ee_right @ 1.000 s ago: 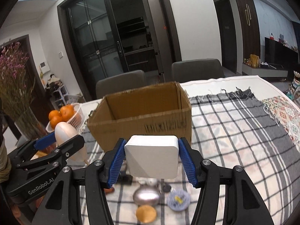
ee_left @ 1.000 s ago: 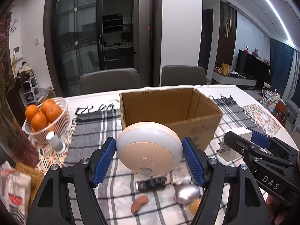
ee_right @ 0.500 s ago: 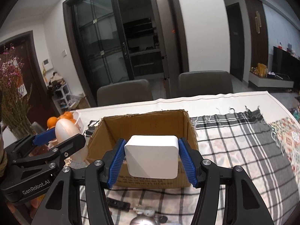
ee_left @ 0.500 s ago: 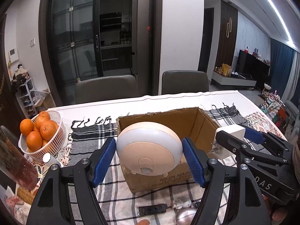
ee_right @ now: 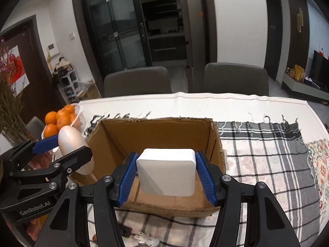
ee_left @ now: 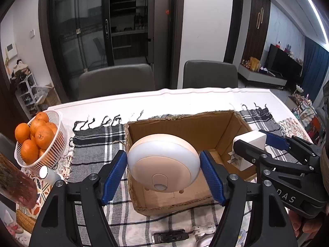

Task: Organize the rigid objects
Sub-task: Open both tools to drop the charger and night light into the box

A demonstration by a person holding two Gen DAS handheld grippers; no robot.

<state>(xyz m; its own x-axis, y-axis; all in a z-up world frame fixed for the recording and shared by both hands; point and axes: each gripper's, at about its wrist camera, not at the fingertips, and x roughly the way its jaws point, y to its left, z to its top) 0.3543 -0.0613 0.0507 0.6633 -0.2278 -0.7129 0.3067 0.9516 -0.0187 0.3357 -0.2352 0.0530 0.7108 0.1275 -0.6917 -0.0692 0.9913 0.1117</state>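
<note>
Lamp (ee_left: 163, 163), round and cream with a pale dome, sits clamped between the blue pads of the left gripper (ee_left: 163, 171), held over the near left part of the open box (ee_left: 185, 127). The right gripper (ee_right: 165, 175) grips a white plug (ee_right: 166, 174), a squarish block with metal prongs seen from the left wrist view, over the right side of the same box. Both grippers are partly closed, their pads pressed on these things.

The cardboard box stands open-topped on a grey and white plaid cloth (ee_right: 267, 154) with a fringed far edge, laid over a white cover on the bench (ee_left: 185, 98). Left of the box a white basket (ee_left: 59, 135) holds oranges (ee_left: 42, 136); a small white bottle (ee_left: 48, 174) lies just in front of it. Near the bench's front edge lie a black device (ee_left: 170, 235) and a small white item.

Two grey chairs (ee_right: 137, 82) face the far side of the bench. Behind them are dark glass doors (ee_right: 123, 30), a white wall, and a TV unit to the right. Dried flowers (ee_right: 8, 94) stand at far left.
</note>
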